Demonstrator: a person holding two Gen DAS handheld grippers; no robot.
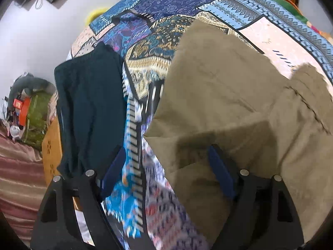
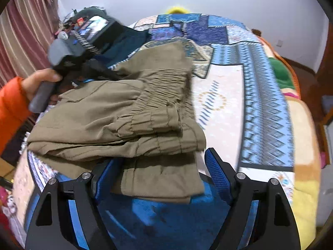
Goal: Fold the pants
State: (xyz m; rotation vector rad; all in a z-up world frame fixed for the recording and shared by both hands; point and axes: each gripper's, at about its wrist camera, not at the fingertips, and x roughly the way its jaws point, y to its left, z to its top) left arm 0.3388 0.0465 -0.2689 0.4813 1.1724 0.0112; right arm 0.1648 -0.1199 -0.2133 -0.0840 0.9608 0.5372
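Khaki pants, folded into a thick stack with the gathered elastic waistband on top, lie on a bed covered by a blue and cream patchwork quilt. In the right wrist view the stack fills the centre and the 9 o'clock side of the picture, and its near edge hangs between the two blue pads of the right gripper at 6 o'clock; the jaws stand wide apart and neither pad can be seen pressing the cloth. At 10 o'clock a hand in an orange sleeve holds the left gripper's grey handle above the far side of the pants.

In the left wrist view the left gripper points steeply down, jaws apart with nothing between them; one pad sits over the khaki cloth at 5 o'clock, the other over a dark teal garment (folded, lying beside the pants at 9 o'clock). Striped curtains hang at 10 o'clock of the right view
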